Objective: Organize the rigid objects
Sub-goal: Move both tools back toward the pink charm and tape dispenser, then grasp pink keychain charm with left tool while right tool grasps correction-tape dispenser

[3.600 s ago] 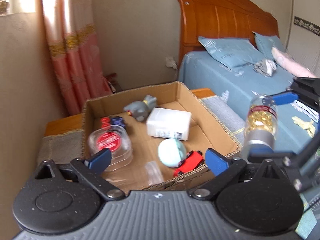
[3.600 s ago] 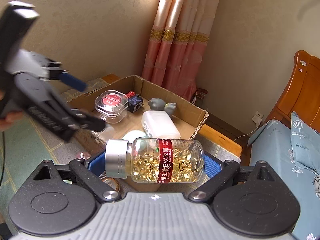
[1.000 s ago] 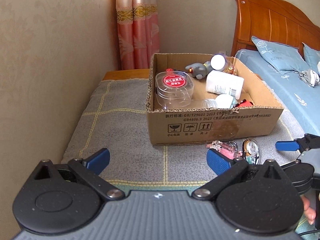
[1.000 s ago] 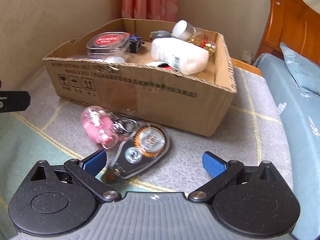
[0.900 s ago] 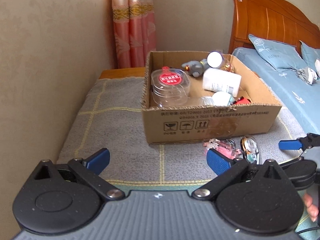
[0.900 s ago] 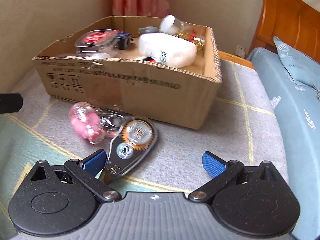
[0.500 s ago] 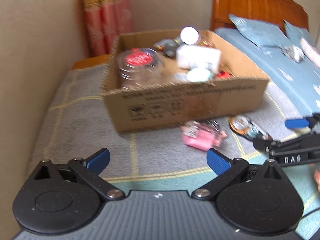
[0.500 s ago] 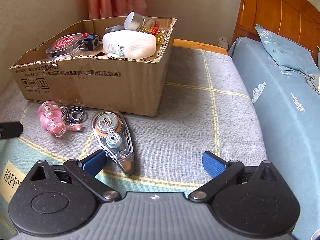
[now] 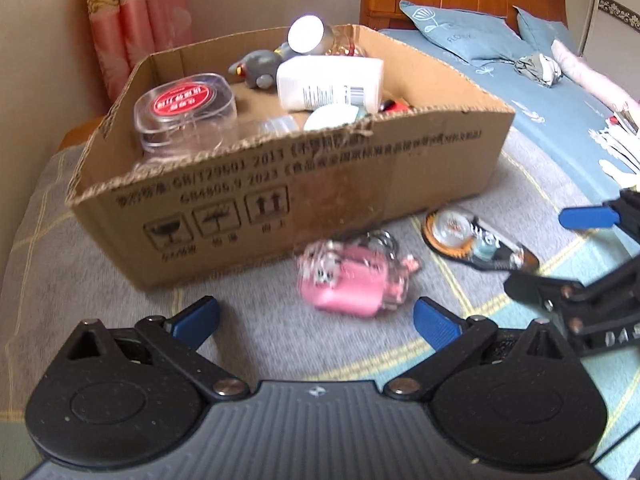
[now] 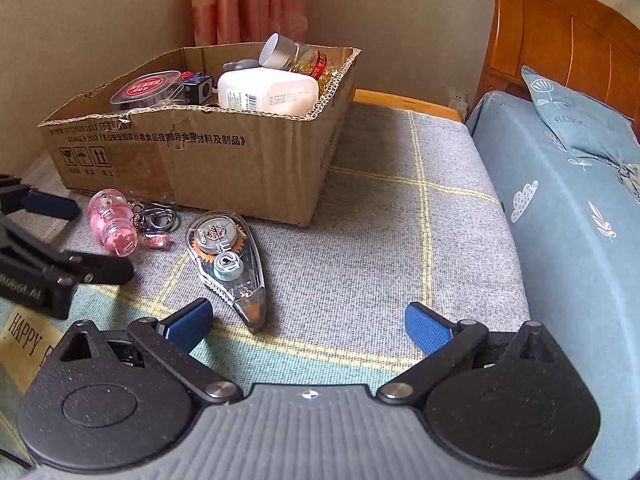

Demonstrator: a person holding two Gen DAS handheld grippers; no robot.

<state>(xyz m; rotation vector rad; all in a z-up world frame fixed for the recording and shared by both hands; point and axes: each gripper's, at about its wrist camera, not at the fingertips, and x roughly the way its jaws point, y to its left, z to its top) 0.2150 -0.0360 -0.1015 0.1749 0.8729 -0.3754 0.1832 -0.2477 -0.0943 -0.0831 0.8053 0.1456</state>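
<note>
A cardboard box (image 9: 360, 184) (image 10: 224, 168) stands on a grey checked mat and holds a capsule bottle (image 10: 296, 56), a white bottle (image 9: 330, 84), a clear round case with a red label (image 9: 184, 114) and small toys. In front of the box lie a pink keychain figure (image 9: 352, 280) (image 10: 114, 224) and a clear correction-tape dispenser (image 9: 476, 242) (image 10: 228, 256). My left gripper (image 9: 316, 320) is open, just short of the keychain. My right gripper (image 10: 308, 324) is open, with the dispenser's tip close to its left finger.
A bed with a blue sheet (image 10: 568, 216), a pillow (image 9: 468, 36) and a wooden headboard (image 10: 560, 40) runs along the right. A pink curtain (image 9: 132, 28) and a beige wall stand behind the box. Bare mat (image 10: 400, 220) lies right of the box.
The right gripper let go of the capsule bottle, which now lies in the box. Both grippers drew back and down to the mat; the left closed in on the pink keychain.
</note>
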